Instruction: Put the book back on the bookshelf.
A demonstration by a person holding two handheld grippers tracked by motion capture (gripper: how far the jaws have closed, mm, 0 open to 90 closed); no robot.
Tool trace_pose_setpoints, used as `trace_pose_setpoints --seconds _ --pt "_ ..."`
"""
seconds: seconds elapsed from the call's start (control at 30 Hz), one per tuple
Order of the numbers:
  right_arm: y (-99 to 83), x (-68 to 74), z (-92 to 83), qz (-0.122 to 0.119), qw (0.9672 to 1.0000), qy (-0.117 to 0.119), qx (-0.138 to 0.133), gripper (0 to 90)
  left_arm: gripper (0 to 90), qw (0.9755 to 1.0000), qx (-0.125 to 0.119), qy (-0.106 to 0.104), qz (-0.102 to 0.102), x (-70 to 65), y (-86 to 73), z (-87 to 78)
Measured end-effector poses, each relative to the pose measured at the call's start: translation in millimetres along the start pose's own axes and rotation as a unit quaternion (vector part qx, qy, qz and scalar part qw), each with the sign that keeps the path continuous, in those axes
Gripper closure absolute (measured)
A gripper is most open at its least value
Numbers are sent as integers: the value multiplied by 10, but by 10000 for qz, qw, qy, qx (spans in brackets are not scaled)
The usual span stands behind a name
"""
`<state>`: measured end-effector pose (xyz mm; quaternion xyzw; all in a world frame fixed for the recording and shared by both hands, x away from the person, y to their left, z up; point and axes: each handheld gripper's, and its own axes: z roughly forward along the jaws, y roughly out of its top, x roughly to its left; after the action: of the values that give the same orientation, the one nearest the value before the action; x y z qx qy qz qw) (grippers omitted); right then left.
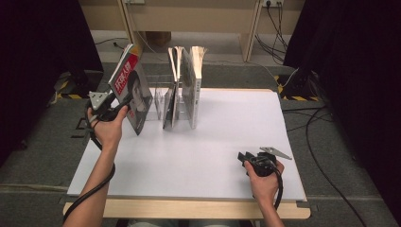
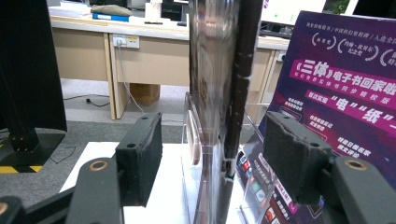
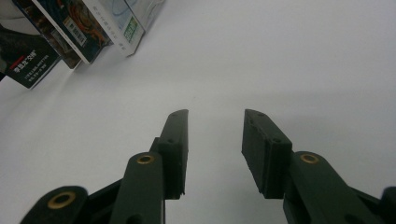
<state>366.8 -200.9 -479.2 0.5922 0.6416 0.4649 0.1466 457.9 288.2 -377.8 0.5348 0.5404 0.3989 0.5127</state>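
While left gripper jaws gape beside tilted book; right gripper rests, jaws wide, empty.

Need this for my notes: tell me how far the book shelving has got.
Done: several books stand upright in the clear rack. In hand: a red-and-black book leans at the rack's left end, beside the left tool, whose jaws stand open without pressing it. Left: standing that book upright. The right tool rests open on the white table.

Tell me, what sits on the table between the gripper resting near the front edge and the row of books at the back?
Nothing: in the high view, bare white table stretches from the right gripper to the standing books.
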Motion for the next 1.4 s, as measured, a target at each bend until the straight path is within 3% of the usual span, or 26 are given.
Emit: trace_pose_setpoints --seconds 0.5,1.03,1.17,1.4 --pt "1 8 -7 15 10000 6 -2 619 368 9998 100 -79 160 35 -85 -157" --pt "1 14 -13 -4 10000 -19 -11 619 364 9997 159 -161 124 92 -203 -314" --pt "1 16 -14 -5 10000 -20 -15 619 360 9994 204 -169 210 108 -229 -355" --pt "2 27 -14 42 10000 6 -11 619 353 9992 272 -246 140 135 -279 -433"
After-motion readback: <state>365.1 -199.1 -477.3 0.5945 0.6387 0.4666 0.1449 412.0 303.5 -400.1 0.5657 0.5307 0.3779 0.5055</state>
